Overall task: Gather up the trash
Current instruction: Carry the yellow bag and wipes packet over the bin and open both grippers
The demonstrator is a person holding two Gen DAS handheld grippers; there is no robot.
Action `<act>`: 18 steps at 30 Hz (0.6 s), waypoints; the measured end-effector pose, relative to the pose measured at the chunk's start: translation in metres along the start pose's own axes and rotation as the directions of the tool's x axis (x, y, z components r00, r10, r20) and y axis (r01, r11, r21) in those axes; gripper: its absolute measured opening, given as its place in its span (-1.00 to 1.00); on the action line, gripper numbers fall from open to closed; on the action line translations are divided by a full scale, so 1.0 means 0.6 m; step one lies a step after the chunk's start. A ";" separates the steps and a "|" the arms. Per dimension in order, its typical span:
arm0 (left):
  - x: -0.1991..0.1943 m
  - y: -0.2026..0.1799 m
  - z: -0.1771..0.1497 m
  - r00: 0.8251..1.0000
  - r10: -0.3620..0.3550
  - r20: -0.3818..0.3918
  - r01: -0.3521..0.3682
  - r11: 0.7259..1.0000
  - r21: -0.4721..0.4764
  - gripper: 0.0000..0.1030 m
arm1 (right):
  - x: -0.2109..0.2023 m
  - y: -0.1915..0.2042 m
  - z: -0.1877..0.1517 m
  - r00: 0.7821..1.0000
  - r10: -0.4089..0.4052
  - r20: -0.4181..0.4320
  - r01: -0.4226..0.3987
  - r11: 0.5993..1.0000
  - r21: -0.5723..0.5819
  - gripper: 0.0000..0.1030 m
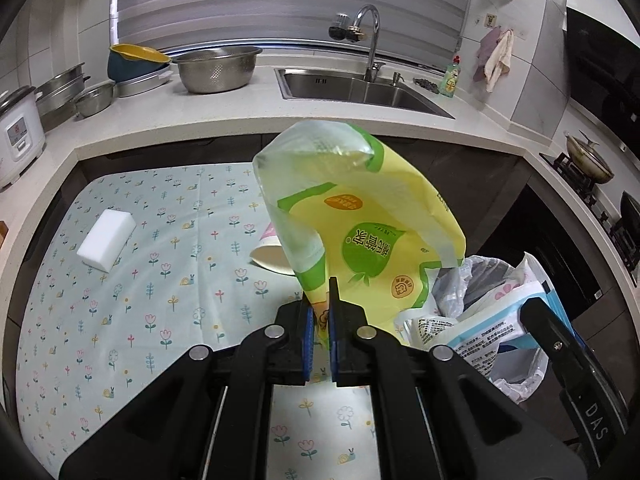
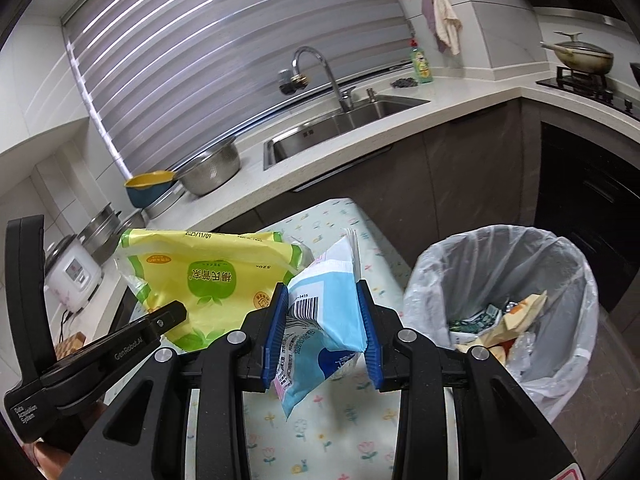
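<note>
My left gripper (image 1: 320,312) is shut on a yellow-green plastic bag (image 1: 360,216) and holds it up above the flowered table cloth (image 1: 152,272); the bag also shows in the right wrist view (image 2: 208,276). My right gripper (image 2: 322,320) is shut on a light blue and white wrapper (image 2: 324,320), held above the table edge, left of the trash bin (image 2: 520,252). The bin has a clear liner and holds several scraps. The wrapper and bin also show in the left wrist view (image 1: 480,332). A paper cup (image 1: 268,256) lies on its side behind the yellow bag.
A white sponge block (image 1: 106,240) lies on the cloth at the left. Behind the table runs a counter with a sink (image 1: 360,88), steel bowls (image 1: 218,68), a rice cooker (image 1: 16,136) and a stove with a pan (image 1: 588,160) at the right.
</note>
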State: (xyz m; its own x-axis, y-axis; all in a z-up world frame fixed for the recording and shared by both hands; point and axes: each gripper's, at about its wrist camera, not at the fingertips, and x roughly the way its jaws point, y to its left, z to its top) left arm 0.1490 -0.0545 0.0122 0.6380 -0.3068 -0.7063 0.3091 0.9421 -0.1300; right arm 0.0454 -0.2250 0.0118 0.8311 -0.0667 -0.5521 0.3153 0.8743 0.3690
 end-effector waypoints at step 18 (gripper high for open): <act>0.021 -0.200 -0.021 0.993 -0.107 -0.042 0.113 0.978 0.176 -0.90 | -0.082 -0.168 0.023 0.988 -0.141 0.067 0.132 0.984 0.117 -0.36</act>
State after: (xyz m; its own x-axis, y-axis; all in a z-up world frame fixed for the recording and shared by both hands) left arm 0.1109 -0.1699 0.0102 0.5714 -0.3999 -0.7167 0.4985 0.8628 -0.0840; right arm -0.0209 -0.3164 0.0119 0.8073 -0.2213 -0.5471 0.4739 0.7956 0.3775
